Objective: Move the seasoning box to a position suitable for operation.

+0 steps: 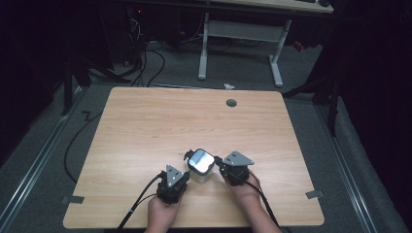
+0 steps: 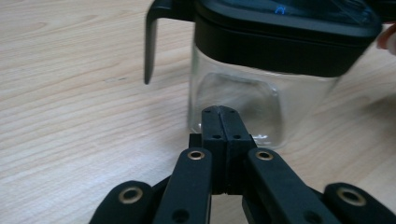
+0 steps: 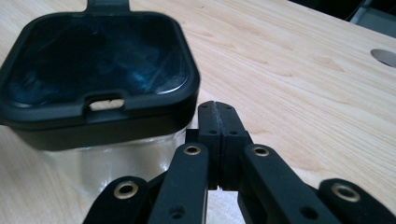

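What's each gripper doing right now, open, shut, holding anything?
Left gripper: shut, holding nothing, tips by the clear jar.
Right gripper: shut, holding nothing, beside the jar's black lid.

Lab; desk frame (image 1: 240,34), floor cables (image 1: 145,63)

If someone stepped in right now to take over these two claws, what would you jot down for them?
Left claw: shut, empty, tip close to the jar's glass wall.
Right claw: shut, empty, beside the jar under its lid rim.
Jar: upright on the table between both claws, black lid on, its clasp hanging loose at the side.
Done: claws brought up to the jar.
Left: grip it; lid not yet off.
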